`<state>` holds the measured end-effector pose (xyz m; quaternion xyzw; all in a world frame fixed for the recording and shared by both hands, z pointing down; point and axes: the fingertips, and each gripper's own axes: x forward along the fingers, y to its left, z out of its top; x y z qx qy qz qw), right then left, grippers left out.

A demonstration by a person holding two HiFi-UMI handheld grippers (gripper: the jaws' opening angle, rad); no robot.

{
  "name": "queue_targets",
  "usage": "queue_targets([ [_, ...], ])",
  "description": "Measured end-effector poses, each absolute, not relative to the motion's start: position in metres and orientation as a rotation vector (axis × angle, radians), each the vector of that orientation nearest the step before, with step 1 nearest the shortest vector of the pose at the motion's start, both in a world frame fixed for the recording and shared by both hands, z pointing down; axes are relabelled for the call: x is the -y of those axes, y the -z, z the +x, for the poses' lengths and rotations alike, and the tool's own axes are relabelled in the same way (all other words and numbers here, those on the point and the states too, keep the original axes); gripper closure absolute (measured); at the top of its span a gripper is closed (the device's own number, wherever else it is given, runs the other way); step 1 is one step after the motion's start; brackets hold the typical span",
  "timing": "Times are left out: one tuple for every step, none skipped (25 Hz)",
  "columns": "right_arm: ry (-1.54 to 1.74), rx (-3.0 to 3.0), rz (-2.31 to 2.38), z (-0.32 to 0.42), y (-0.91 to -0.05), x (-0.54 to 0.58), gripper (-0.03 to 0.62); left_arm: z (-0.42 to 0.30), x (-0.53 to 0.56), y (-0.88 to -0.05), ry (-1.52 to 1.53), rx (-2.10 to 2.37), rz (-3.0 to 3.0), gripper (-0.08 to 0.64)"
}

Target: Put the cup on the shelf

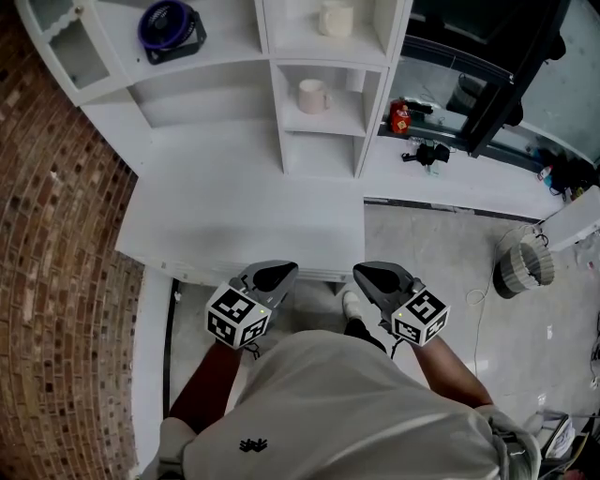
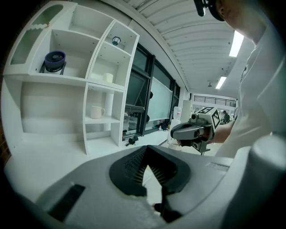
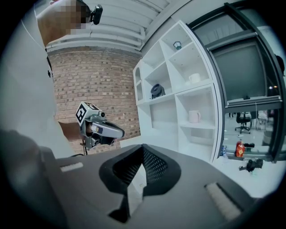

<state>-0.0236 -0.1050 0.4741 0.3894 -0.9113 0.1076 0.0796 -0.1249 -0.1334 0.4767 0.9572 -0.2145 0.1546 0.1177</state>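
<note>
item: white shelf unit (image 1: 278,112), open compartments, standing at the far side of a bare white counter (image 1: 234,216); brick wall (image 1: 56,234) to the left, a window ledge with a small red bottle (image 1: 400,117) to the right. item: cup (image 1: 314,96), pale, with a handle, upright on the middle board of the narrow right-hand column, touching nothing but the board. item: a second pale cup (image 1: 336,19) in the compartment directly above it. item: dark blue fan (image 1: 169,25) in the wide compartment to the left. item: left gripper (image 1: 284,271), held near the person's body at the near edge of the counter, aimed at the shelves, jaws clenched together with nothing between them. item: right gripper (image 1: 367,272), just beside it on the right, likewise drawn near the body, jaws closed tip to tip and empty. both were well apart from the cup and from the shelves. step in hand, as judged: the placing looked done, since the cup was on the shelf and neither gripper carried anything; no cup was seen on the counter waiting. next move, as judged: none needed on the cup beyond keeping both grippers back; if the cup were to be reset, it would call for opening one gripper, reaching far across the counter and closing on the body or handle without knocking the compartment wall.
</note>
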Motion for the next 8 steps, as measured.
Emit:
queue_targets([
  [-0.324, 2.726, 1.165, -0.0235, -0.4748, 0.1052, 0.581, -0.1244, 0.1331, -0.4773, -0.448, 0.622, 2.798, 0.554],
  [-0.325, 2.725, 1.165, -0.0234, -0.4756, 0.1058, 0.581, -0.124, 0.1333, -0.4779, -0.445, 0.617, 2.797, 0.554],
  [-0.326, 2.724, 1.164, -0.0232, -0.4764, 0.1067, 0.581, -0.1236, 0.134, -0.4784, -0.442, 0.615, 2.796, 0.554],
  [-0.326, 2.723, 1.163, -0.023, -0.477, 0.1079, 0.581, -0.1233, 0.1351, -0.4787, -0.44, 0.614, 2.796, 0.554],
  [-0.328, 2.722, 1.162, -0.0228, -0.4777, 0.109, 0.581, -0.123, 0.1364, -0.4791, -0.437, 0.613, 2.795, 0.554],
  [-0.33, 2.721, 1.162, -0.0225, -0.4785, 0.1099, 0.581, -0.1227, 0.1376, -0.4796, -0.434, 0.614, 2.793, 0.554],
  [-0.332, 2.72, 1.161, -0.0221, -0.4794, 0.1108, 0.581, -0.1223, 0.1389, -0.4802, -0.43, 0.614, 2.79, 0.554],
  [-0.335, 2.72, 1.161, -0.0216, -0.4804, 0.1117, 0.581, -0.1219, 0.14, -0.4808, -0.427, 0.613, 2.787, 0.553],
])
